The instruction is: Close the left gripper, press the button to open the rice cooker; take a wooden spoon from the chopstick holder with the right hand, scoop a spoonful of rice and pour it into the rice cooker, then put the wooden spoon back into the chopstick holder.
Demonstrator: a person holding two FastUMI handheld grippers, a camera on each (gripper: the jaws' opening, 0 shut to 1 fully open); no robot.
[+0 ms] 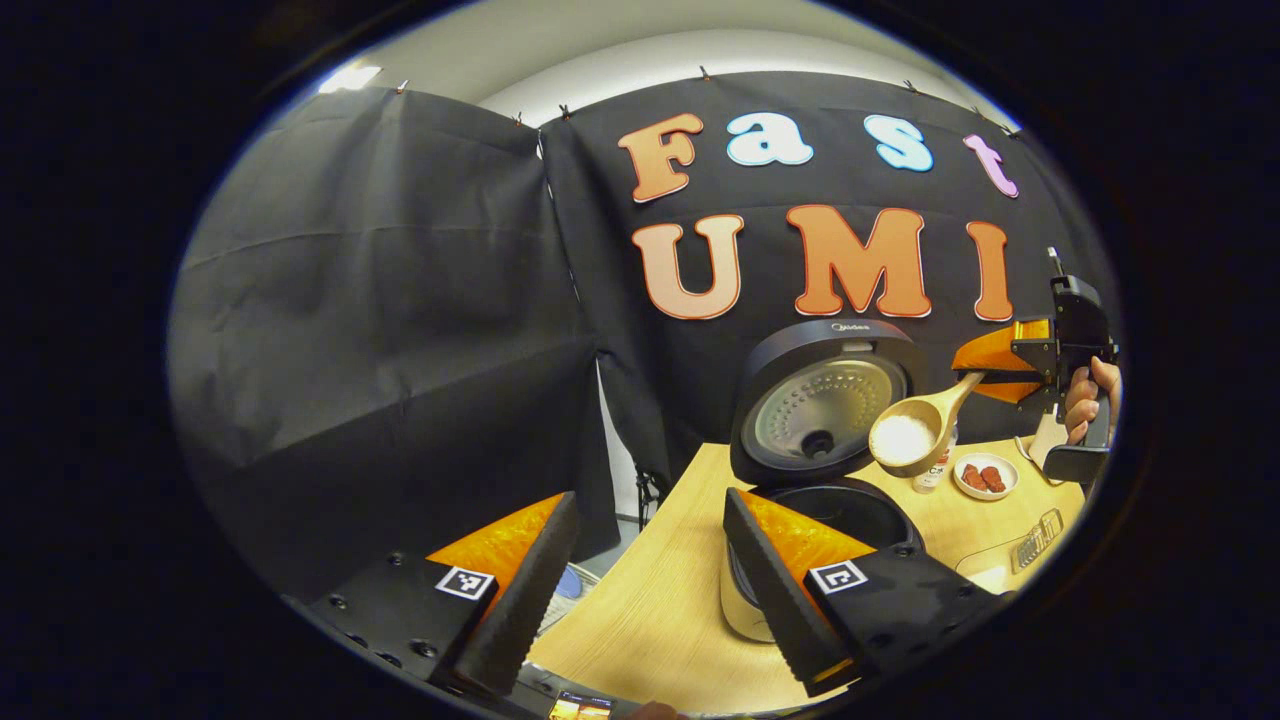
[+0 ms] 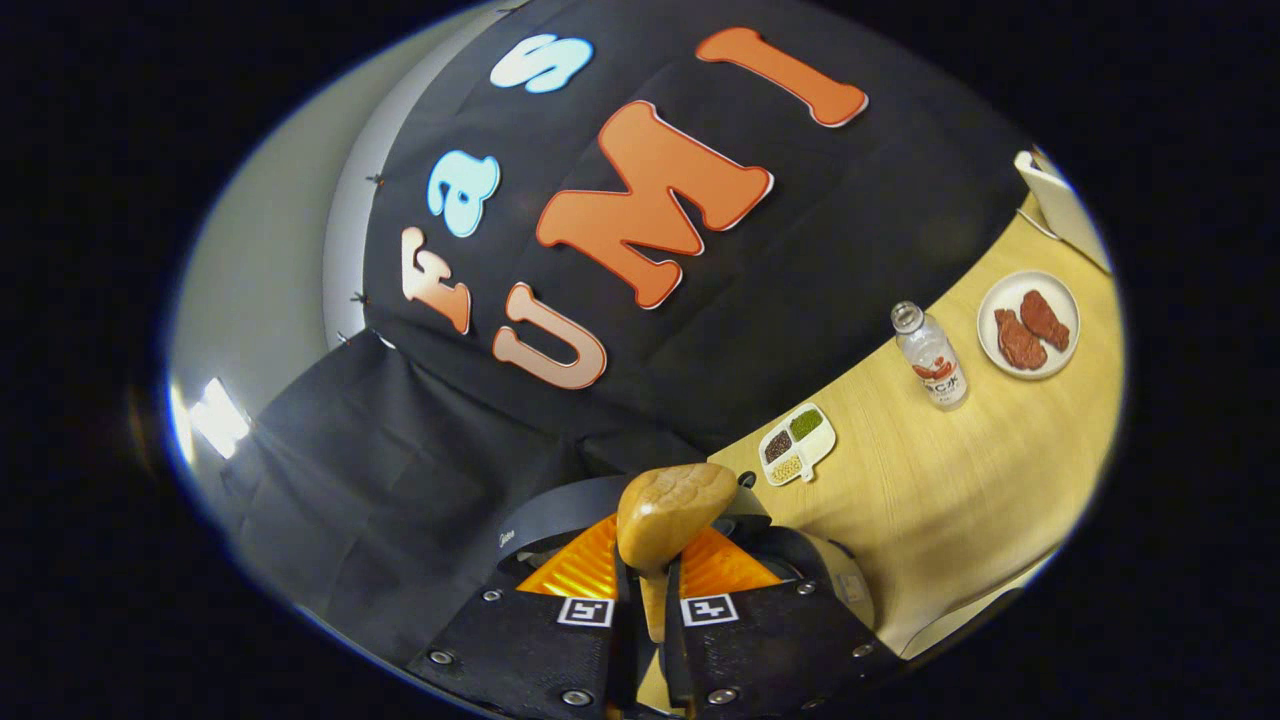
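The dark rice cooker [image 1: 868, 512] stands on the table with its lid [image 1: 822, 402] raised upright. A wooden spoon [image 1: 908, 438] with white rice in its bowl hangs above the open pot, tipped toward the left gripper view's camera. My right gripper [image 1: 985, 375] is shut on the spoon's handle, with a hand [image 1: 1088, 398] holding that gripper. In the right gripper view, the spoon's rounded back [image 2: 675, 508] sticks out from my right gripper [image 2: 650, 592], with the cooker's lid [image 2: 535, 528] just below. My left gripper [image 1: 648, 505] stands open to the cooker's left, holding nothing.
On the wooden table [image 2: 950, 500] are a small water bottle [image 2: 930, 357], a white plate of red meat [image 2: 1030, 325] and a divided dish of beans [image 2: 797, 445]. The plate [image 1: 985, 477] lies right of the cooker. The table's left edge [image 1: 640, 560] drops to the floor.
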